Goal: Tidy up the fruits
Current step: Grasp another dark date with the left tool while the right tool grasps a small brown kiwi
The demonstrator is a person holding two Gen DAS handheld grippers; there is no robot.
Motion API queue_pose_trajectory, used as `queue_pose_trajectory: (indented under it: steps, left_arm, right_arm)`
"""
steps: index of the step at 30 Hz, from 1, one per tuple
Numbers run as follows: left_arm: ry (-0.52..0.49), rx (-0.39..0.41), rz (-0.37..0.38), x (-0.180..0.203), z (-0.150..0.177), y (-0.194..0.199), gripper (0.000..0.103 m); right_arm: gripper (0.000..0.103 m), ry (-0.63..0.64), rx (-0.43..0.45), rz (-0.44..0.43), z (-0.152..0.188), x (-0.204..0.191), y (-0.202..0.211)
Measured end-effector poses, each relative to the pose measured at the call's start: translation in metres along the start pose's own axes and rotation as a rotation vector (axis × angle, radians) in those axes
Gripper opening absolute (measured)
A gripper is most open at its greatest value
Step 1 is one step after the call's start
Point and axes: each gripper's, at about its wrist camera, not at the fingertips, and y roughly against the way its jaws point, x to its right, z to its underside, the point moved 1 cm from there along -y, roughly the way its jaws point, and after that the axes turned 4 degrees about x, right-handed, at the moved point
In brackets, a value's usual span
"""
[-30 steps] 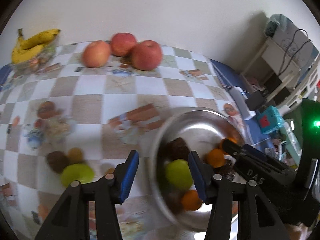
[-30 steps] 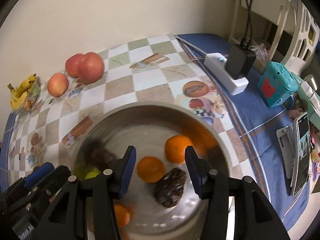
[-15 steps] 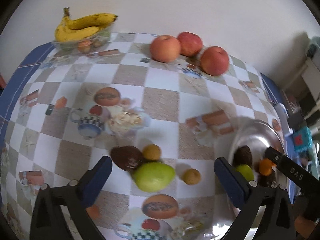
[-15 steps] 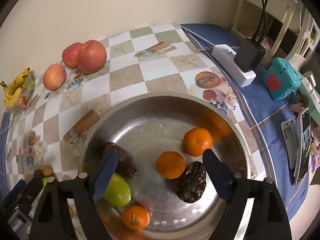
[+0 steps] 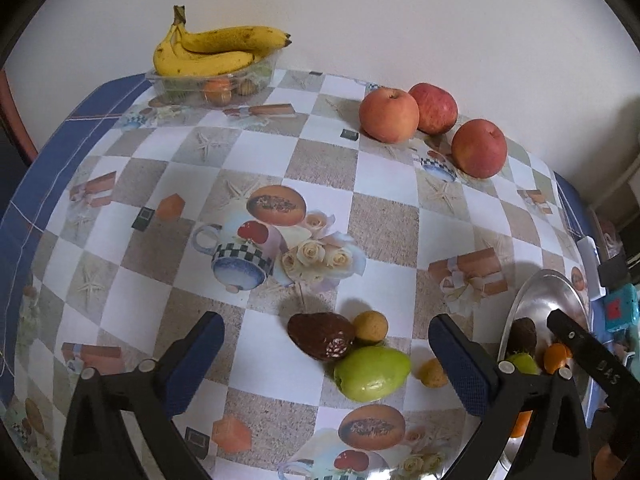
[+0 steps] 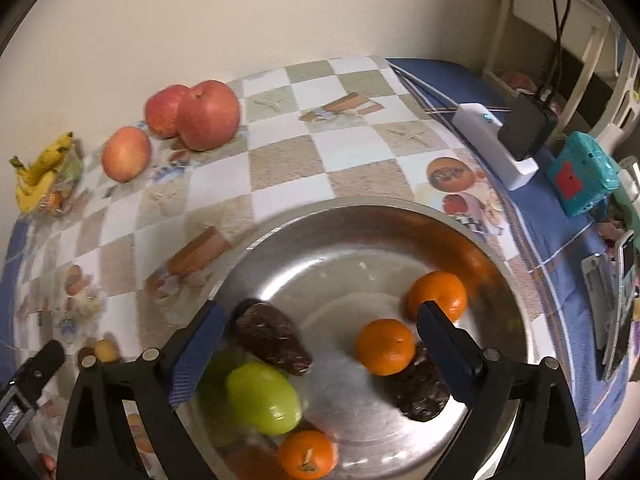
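My left gripper [image 5: 324, 360] is open and empty above a cluster on the checked cloth: a dark brown fruit [image 5: 320, 336], a green fruit [image 5: 372, 372] and two small yellow fruits [image 5: 370, 326]. My right gripper [image 6: 320, 344] is open and empty over the steel bowl [image 6: 512, 304], which holds a green fruit [image 6: 264, 396], two dark brown fruits [image 6: 272, 338] and three oranges [image 6: 384, 346]. The bowl also shows at the right edge of the left wrist view [image 5: 556, 292].
Three apples [image 5: 388, 114] lie near the wall. Bananas [image 5: 212, 50] rest on a clear tray [image 5: 264, 76] at the back left. A white power strip [image 6: 492, 140], a teal box [image 6: 580, 172] and a phone [image 6: 622, 320] lie right of the bowl.
Both grippers have opened wide. The left gripper swung left from the bowl to the loose fruits on the cloth. The right gripper drew back slightly over the bowl.
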Motion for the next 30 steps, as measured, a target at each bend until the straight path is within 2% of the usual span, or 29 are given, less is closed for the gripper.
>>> queue_pose_trajectory:
  steps: [6,10,16,17,19,20,23,26,28,30]
  left_arm:
    - [0.064,-0.025,0.004,-0.016,0.002,0.001,0.103]
    - [0.106,-0.012,0.014,-0.028,-0.001,0.004,0.103]
    - [0.217,-0.001,0.075,-0.053,-0.006,0.009,0.103]
    - [0.231,-0.011,0.074,-0.056,-0.006,0.009,0.103]
    - [0.251,-0.041,0.064,-0.059,-0.005,0.005,0.103]
    - [0.257,-0.052,0.066,-0.06,-0.004,0.002,0.103]
    - [0.258,-0.075,0.072,-0.058,0.001,-0.007,0.102]
    - [0.248,-0.101,0.117,-0.051,0.004,-0.017,0.098]
    - [0.237,-0.12,0.142,-0.046,0.007,-0.025,0.086]
    - [0.229,-0.135,0.156,-0.04,0.008,-0.033,0.08]
  right_arm:
    - [0.097,0.046,-0.024,-0.039,0.001,-0.012,0.003]
    - [0.097,0.084,-0.041,-0.103,0.004,-0.028,0.003]
    - [0.096,0.171,-0.037,-0.218,0.009,-0.067,0.011]
    - [0.094,0.186,-0.039,-0.235,0.01,-0.073,0.011]
    - [0.08,0.208,-0.051,-0.255,0.013,-0.082,0.011]
    - [0.069,0.223,-0.059,-0.258,0.016,-0.086,0.01]
    - [0.066,0.258,-0.078,-0.257,0.023,-0.096,0.007]
    - [0.06,0.272,-0.11,-0.284,0.03,-0.103,0.001]
    - [0.055,0.285,-0.129,-0.288,0.035,-0.106,-0.005]
    - [0.05,0.297,-0.154,-0.279,0.039,-0.109,-0.012]
